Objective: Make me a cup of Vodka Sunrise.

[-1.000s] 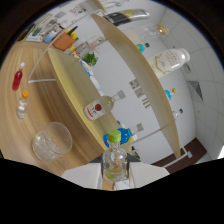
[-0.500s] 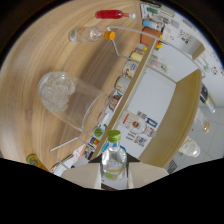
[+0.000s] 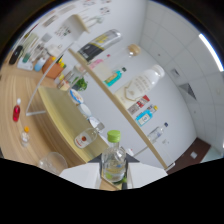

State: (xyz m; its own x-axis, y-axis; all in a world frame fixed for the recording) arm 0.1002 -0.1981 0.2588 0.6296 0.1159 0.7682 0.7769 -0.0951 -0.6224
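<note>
Gripper view: we see our gripper (image 3: 114, 176) closed on a green-capped bottle (image 3: 114, 160), both fingers pressing its clear sides, held aloft and tilted. Beyond it lie a wooden counter (image 3: 60, 115), a glass (image 3: 51, 162) and wall shelves (image 3: 115, 95).

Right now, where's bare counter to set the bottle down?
The tool is shut on the green-capped bottle. Bare wood lies between the red bottle and the lying clear bottle, past the glass. The shelf along the wall is crowded with bottles.
</note>
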